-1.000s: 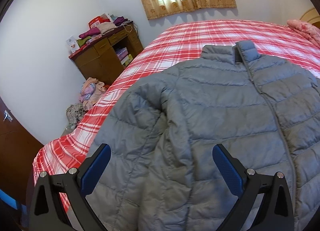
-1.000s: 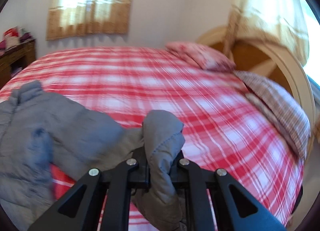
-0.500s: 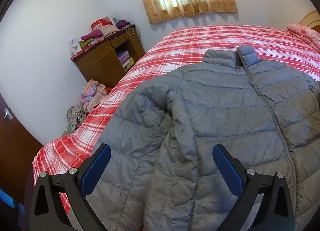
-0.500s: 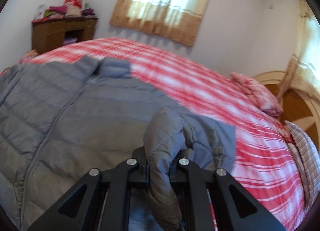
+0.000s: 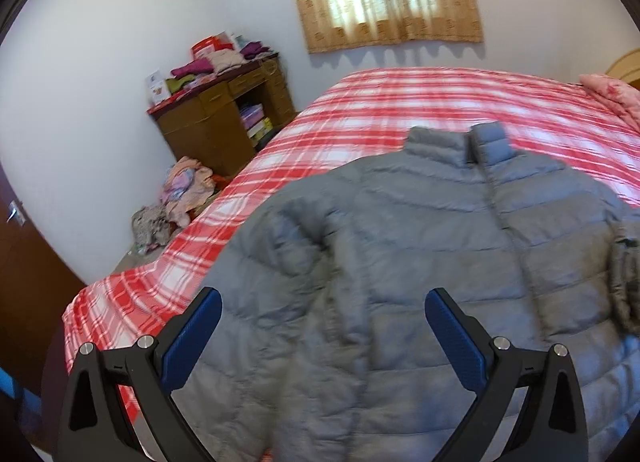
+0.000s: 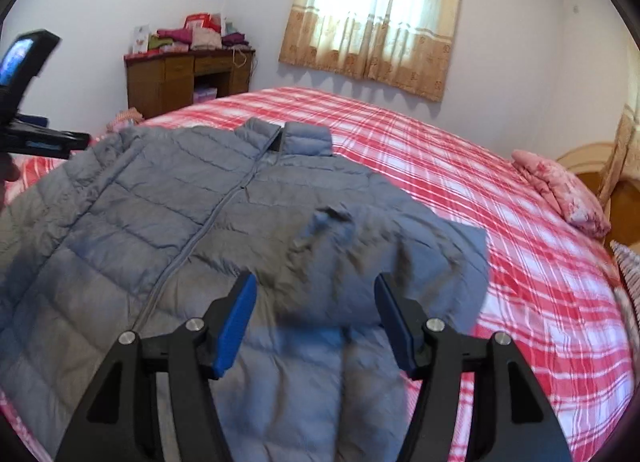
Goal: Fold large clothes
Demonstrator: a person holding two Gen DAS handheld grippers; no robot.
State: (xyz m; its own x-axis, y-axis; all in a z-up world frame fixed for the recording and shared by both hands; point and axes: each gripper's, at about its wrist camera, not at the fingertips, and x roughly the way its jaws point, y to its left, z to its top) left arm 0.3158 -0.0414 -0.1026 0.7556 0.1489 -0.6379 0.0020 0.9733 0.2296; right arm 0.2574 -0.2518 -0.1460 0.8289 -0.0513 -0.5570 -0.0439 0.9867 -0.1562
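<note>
We find no brand, label or readable writing on the grey puffer jacket (image 5: pixel 420 246) in either view. It lies front up on the bed (image 5: pixel 400 101), on the red-and-white plaid cover, near the bed's foot edge and toward its left foot corner. Its long axis runs from the hem, close to us at the foot edge, up to the stand-up collar (image 6: pixel 288 137), which points toward the curtained window (image 6: pixel 376 17) on the far wall. The zip (image 6: pixel 208 217) is closed and follows that same axis down the middle. The fabric is quilted in crosswise bands, matte grey with a bluish cast, and slightly rumpled.

The left sleeve (image 5: pixel 332 282) is folded in over the front, lying roughly along the body. In the right wrist view the right sleeve (image 6: pixel 360 262) is also folded inward, across the chest, its bunched cuff end near the zip.

Our left claw (image 5: pixel 323 336) is released, its blue-padded fingers (image 5: pixel 452 342) spread wide above the left sleeve, holding nothing. Our right claw (image 6: pixel 316 318) is likewise released, jaws apart over the folded right sleeve, with no cloth between them.

Beyond the bed's left edge stands a wooden desk (image 5: pixel 224 117) with folded clothes piled on top, and a heap of clothes (image 5: pixel 180 197) lies on the floor beside it. A pink pillow (image 6: pixel 560 193) rests near the head of the bed.
</note>
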